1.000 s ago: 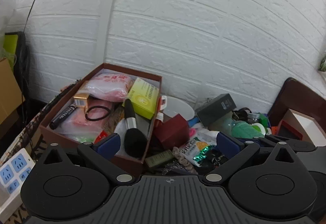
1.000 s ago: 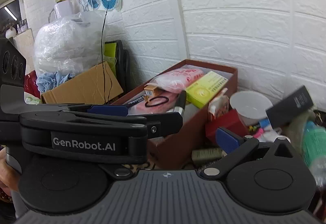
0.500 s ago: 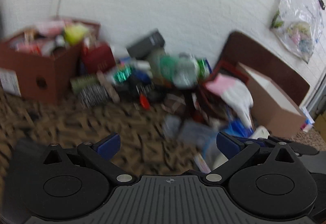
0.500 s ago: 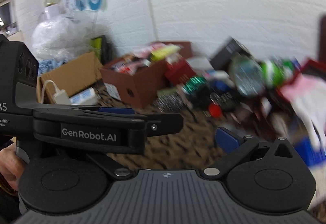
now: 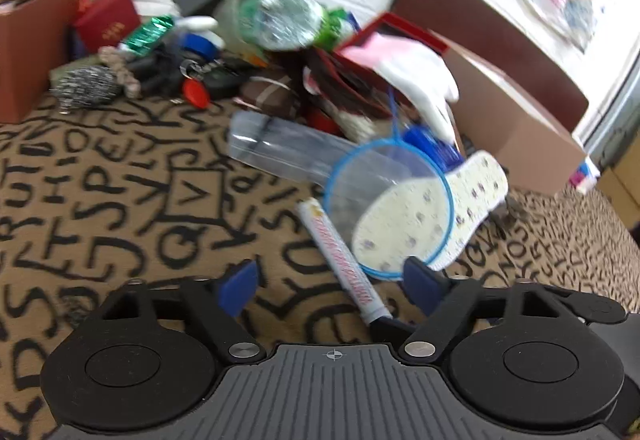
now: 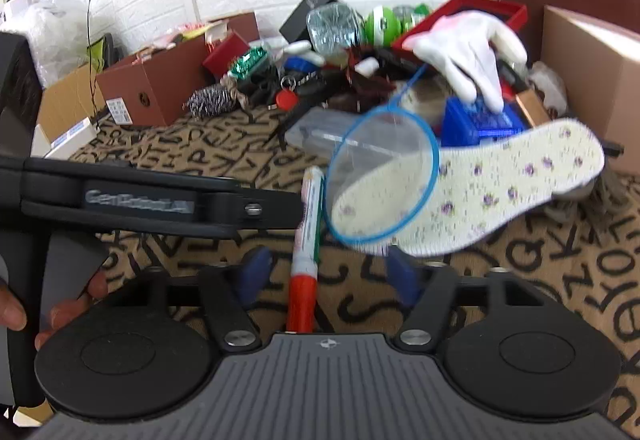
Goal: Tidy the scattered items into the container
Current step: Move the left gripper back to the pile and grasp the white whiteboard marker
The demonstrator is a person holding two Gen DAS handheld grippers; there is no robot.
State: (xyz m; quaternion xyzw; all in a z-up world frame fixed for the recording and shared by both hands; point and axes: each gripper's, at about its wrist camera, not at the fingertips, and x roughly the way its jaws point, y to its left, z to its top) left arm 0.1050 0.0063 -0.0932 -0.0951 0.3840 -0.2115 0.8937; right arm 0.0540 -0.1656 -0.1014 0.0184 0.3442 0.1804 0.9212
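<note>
The brown container box (image 6: 156, 88) with several items in it stands at the far left; its corner also shows in the left wrist view (image 5: 28, 40). A white marker with a red cap (image 6: 306, 240) lies on the patterned cloth between the fingers of my open right gripper (image 6: 326, 274). It also shows in the left wrist view (image 5: 340, 260), between the fingers of my open left gripper (image 5: 330, 286). A blue-rimmed small net (image 6: 380, 176) and a floral insole (image 6: 500, 184) lie just beyond. Both grippers are empty.
A heap of clutter lies at the back: a white glove (image 6: 468, 48), a clear bottle (image 6: 332, 24), a red box (image 6: 224, 54), a steel scrubber (image 6: 210, 102), a clear plastic case (image 5: 280, 148). A cardboard box (image 6: 592, 80) stands right. The left gripper's body (image 6: 140, 200) crosses the right view.
Both grippers have swung away from the brown box to the right and down toward the cloth. The marker, net and insole have come into view close in front.
</note>
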